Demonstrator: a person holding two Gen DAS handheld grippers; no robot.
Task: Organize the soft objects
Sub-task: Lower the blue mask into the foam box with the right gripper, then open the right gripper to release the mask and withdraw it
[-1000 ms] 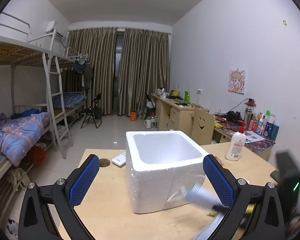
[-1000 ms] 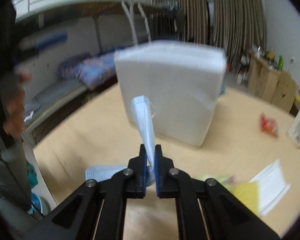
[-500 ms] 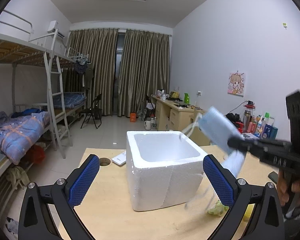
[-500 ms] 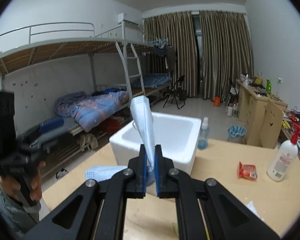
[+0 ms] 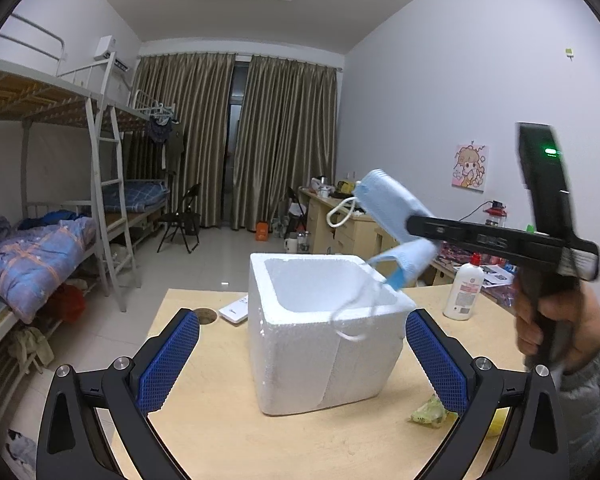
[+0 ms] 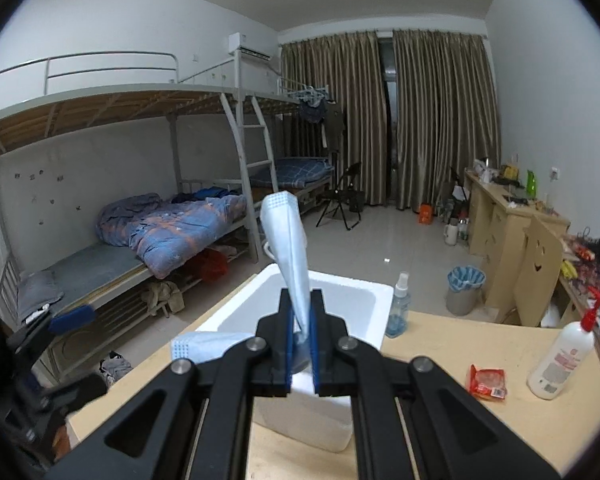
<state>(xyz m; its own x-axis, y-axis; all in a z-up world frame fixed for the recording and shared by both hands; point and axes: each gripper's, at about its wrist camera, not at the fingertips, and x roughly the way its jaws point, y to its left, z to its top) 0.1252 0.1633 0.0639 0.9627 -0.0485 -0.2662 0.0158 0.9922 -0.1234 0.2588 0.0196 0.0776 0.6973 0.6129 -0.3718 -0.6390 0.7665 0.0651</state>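
Surface: I see a pale wooden table (image 5: pixel 204 432) bearing a white foam box (image 5: pixel 324 336).
Room: bunk bed (image 6: pixel 148 240) left, curtains (image 5: pixel 240 140) far.
Right gripper (image 6: pixel 301 350): pinching a blue face mask (image 6: pixel 288 248) above the box.
Left gripper (image 5: pixel 302 360): my jaws spread, nothing between.
Unclear: mask's ear loop blurred.

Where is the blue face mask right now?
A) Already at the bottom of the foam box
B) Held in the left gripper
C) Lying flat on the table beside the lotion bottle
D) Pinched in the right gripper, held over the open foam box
D: the right gripper is shut on the face mask, above the white foam box, while the left gripper is open.
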